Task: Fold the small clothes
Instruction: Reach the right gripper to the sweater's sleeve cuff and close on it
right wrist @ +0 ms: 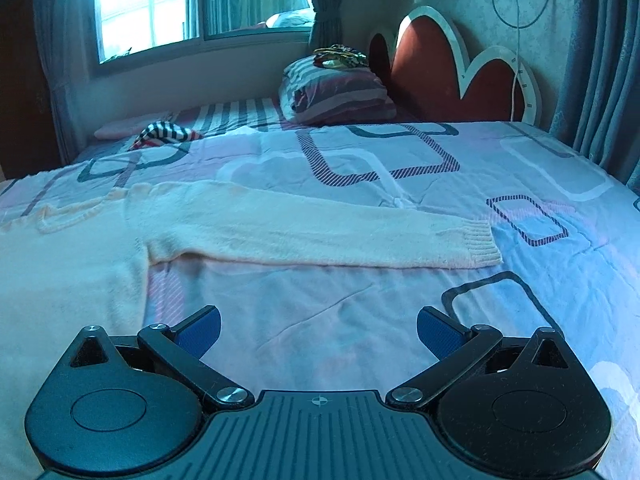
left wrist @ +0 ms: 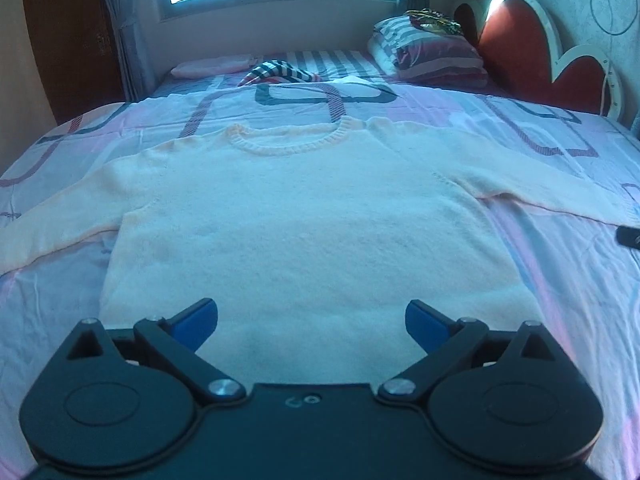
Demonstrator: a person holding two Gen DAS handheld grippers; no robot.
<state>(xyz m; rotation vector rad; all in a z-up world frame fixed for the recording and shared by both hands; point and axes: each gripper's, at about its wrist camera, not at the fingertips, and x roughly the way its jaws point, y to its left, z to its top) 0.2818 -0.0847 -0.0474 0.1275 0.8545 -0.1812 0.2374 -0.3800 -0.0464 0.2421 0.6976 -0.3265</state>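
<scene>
A pale cream knitted sweater (left wrist: 304, 216) lies flat on the bed, neckline away from me and both sleeves spread out sideways. My left gripper (left wrist: 311, 320) hovers open over the sweater's lower hem, nothing between its blue pads. In the right wrist view the sweater's right sleeve (right wrist: 320, 228) stretches across to its ribbed cuff (right wrist: 478, 244). My right gripper (right wrist: 319, 330) stands open over bare bedsheet, to the right of the sweater's body and short of the sleeve. A dark tip of the right gripper (left wrist: 629, 236) shows at the left wrist view's right edge.
The bed (right wrist: 400, 312) has a pink and blue patterned sheet. A striped cloth (left wrist: 280, 74), a pink item (left wrist: 208, 67) and a folded striped quilt stack (left wrist: 432, 52) lie at the far end. A red heart-shaped headboard (left wrist: 528, 52) and a cable (right wrist: 516, 40) are on the right wall.
</scene>
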